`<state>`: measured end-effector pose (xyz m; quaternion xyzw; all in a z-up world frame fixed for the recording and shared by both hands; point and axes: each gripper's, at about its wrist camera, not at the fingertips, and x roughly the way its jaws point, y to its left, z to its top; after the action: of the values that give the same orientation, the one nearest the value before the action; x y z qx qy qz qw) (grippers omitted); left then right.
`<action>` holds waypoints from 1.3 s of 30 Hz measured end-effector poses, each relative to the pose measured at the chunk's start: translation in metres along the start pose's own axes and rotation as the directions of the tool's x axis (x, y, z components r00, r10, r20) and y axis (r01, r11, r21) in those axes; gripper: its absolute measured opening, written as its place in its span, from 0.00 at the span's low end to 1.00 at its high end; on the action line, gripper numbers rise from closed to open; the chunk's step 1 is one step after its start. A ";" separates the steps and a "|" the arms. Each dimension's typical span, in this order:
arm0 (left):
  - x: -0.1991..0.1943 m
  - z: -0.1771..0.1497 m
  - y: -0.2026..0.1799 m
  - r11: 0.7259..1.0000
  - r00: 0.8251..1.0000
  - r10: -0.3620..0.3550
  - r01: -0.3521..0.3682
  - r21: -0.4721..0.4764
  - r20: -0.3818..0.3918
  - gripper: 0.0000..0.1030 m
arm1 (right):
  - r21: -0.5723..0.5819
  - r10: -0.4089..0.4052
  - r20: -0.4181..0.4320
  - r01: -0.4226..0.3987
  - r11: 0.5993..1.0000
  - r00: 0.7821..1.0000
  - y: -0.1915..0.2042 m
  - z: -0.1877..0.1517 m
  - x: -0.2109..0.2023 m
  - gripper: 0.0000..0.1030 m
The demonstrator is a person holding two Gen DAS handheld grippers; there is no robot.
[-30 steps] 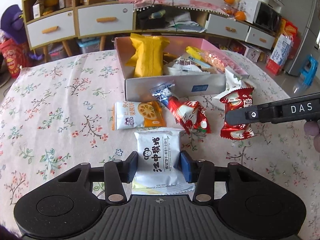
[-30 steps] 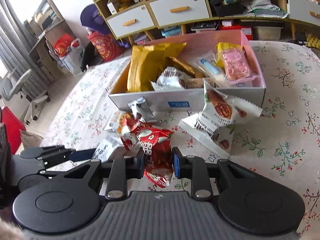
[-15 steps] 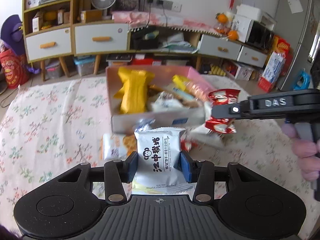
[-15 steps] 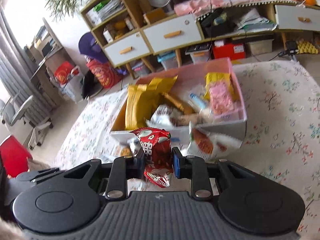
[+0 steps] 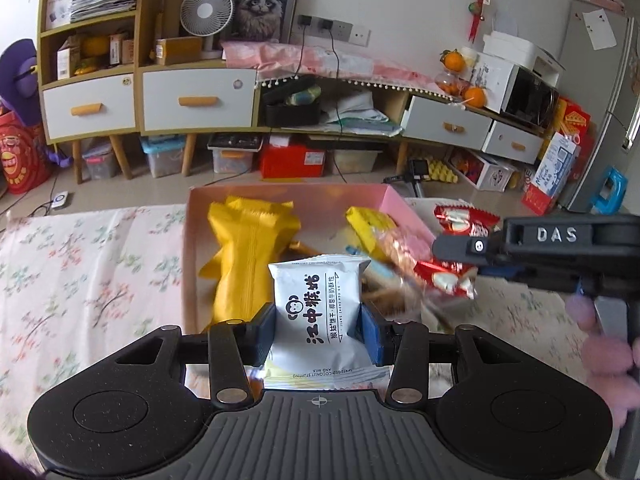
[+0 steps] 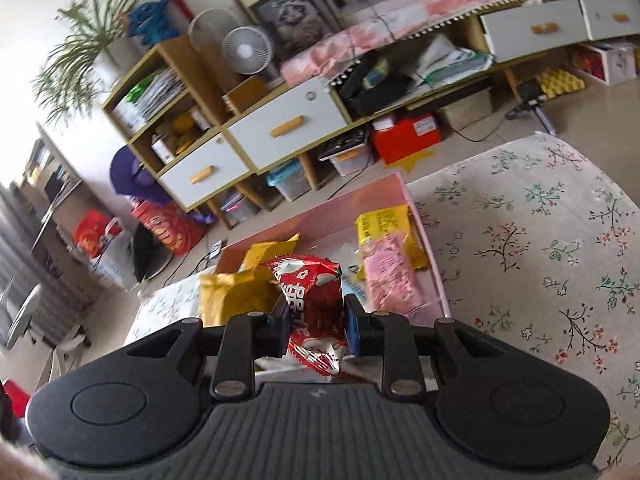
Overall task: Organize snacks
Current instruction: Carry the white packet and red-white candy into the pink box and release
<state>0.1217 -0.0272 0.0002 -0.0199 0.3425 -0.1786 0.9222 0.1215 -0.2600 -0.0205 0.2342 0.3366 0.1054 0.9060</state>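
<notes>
Currently left tongs (image 5: pixel 318 330) clamped on white biscuit packet (image 5: pixel 318 304), right tongs (image 6: pixel 316 326) clamped on red snack packet (image 6: pixel 314 304); both held above pink box (image 5: pixel 288 194), yellow bag (image 5: pixel 248 252) inside it.

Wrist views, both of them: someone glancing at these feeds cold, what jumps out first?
Each gripper is clamped on a snack: the left gripper holds a white packet upright at the centre of its view, and the right gripper pinches a crinkled red packet. Behind both sits the open pink box on the floral tablecloth, with a tall yellow bag standing inside it at the left.
</notes>
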 end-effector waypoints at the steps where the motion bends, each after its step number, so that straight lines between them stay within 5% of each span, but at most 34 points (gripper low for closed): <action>1: 0.006 0.002 -0.001 1.000 1.000 0.001 -0.001 0.001 0.000 0.41 | 0.008 -0.002 0.003 0.002 1.000 1.000 -0.002 0.001 0.001 0.24; 17: 0.069 0.025 0.000 0.998 0.999 0.043 -0.042 -0.047 0.025 0.41 | 0.079 0.011 0.001 -0.011 0.997 1.000 -0.015 0.027 0.048 0.24; 29: 0.076 0.034 0.002 0.997 0.997 0.062 -0.061 -0.040 0.035 0.44 | 0.048 -0.002 -0.042 0.004 0.999 0.999 -0.009 0.021 0.066 0.27; 34: 0.065 0.031 -0.003 0.998 0.997 0.055 -0.054 -0.025 0.048 0.66 | 0.049 0.000 -0.022 0.001 0.999 1.000 -0.004 0.025 0.055 0.49; 39: 0.049 0.026 -0.007 0.999 0.998 0.039 -0.038 -0.019 0.047 0.74 | -0.010 -0.043 -0.004 0.043 0.999 0.999 0.008 0.026 0.043 0.71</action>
<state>0.1710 -0.0525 -0.0094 -0.0258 0.3223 -0.1572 0.9332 0.1710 -0.2476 -0.0233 0.2223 0.3431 0.0882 0.9084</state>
